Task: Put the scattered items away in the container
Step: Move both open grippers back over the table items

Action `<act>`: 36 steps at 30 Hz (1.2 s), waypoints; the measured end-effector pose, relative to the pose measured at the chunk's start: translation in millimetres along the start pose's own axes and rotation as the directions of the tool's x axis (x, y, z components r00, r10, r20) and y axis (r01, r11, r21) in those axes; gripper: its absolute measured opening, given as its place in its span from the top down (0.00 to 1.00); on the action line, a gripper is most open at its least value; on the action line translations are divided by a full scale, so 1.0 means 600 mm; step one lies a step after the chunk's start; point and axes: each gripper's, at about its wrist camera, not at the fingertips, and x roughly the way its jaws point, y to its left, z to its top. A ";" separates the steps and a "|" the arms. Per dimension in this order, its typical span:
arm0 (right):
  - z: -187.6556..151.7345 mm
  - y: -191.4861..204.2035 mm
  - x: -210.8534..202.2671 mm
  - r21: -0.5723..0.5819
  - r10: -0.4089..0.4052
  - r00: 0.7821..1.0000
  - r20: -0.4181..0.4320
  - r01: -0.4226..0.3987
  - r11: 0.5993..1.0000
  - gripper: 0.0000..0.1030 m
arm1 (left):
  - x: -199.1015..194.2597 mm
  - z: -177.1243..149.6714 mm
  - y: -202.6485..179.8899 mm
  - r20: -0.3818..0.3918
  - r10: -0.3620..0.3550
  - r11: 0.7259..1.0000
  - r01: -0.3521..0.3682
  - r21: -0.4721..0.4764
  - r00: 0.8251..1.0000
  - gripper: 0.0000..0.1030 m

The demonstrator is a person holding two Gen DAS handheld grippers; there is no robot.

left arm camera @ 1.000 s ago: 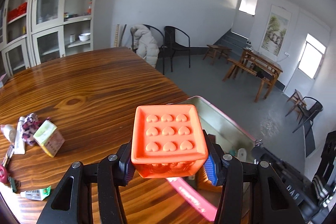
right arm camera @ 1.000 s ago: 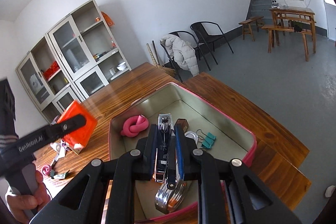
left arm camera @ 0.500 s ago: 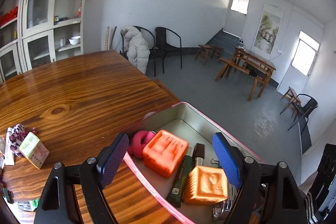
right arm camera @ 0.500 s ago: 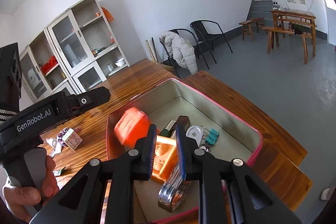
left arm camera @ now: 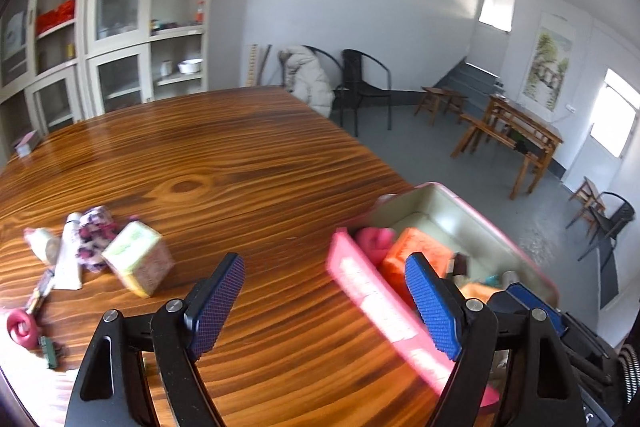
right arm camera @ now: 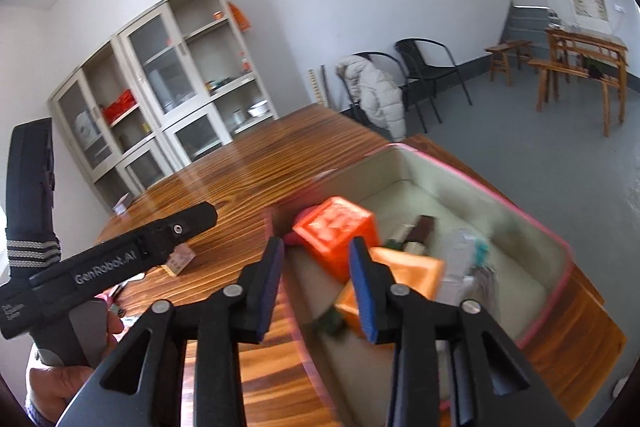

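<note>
Since a second ago your orange block (right arm camera: 334, 233) has left the left gripper (left arm camera: 326, 303) and now lies inside the pink-rimmed container (right arm camera: 532, 223), leaning on a second orange block (right arm camera: 404, 277) beside the pink knot (left arm camera: 374, 241). Your left gripper's jaws stand wide apart and empty over the wooden table (left arm camera: 224, 163). Your right gripper (right arm camera: 316, 285) has just been opening its jaws, nothing pressed between them. Left of the container, a small green carton (left arm camera: 138, 259) and other bits remain scattered.
</note>
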 end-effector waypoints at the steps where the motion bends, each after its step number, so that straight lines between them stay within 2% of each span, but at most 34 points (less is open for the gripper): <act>1: -0.002 0.014 0.006 -0.013 0.010 1.000 -0.008 -0.010 1.000 0.62 | -0.003 0.000 0.016 0.002 0.010 1.000 -0.010 -0.013 1.000 0.18; 11: -0.030 0.134 0.072 -0.115 0.099 0.990 -0.104 -0.111 0.987 0.61 | -0.052 -0.020 0.194 0.017 0.142 0.979 -0.138 -0.149 0.990 0.18; 15: -0.042 0.179 0.097 -0.151 0.121 0.983 -0.135 -0.142 0.978 0.48 | -0.079 -0.039 0.276 0.011 0.226 0.957 -0.220 -0.189 0.974 0.18; 21: -0.073 0.239 0.134 -0.183 0.156 0.966 -0.204 -0.195 0.964 0.44 | -0.116 -0.078 0.401 -0.020 0.331 0.901 -0.323 -0.290 0.943 0.18; 27: -0.105 0.284 0.158 -0.201 0.178 0.945 -0.275 -0.237 0.951 0.43 | -0.141 -0.116 0.503 -0.074 0.372 0.835 -0.369 -0.408 0.925 0.18; 31: -0.125 0.303 0.163 -0.153 0.250 0.904 -0.347 -0.318 0.936 0.41 | -0.150 -0.129 0.530 -0.094 0.380 0.820 -0.382 -0.426 0.920 0.18; 36: -0.153 0.332 0.183 -0.088 0.326 0.835 -0.444 -0.402 0.911 0.41 | -0.162 -0.133 0.534 -0.079 0.367 0.832 -0.365 -0.417 0.927 0.18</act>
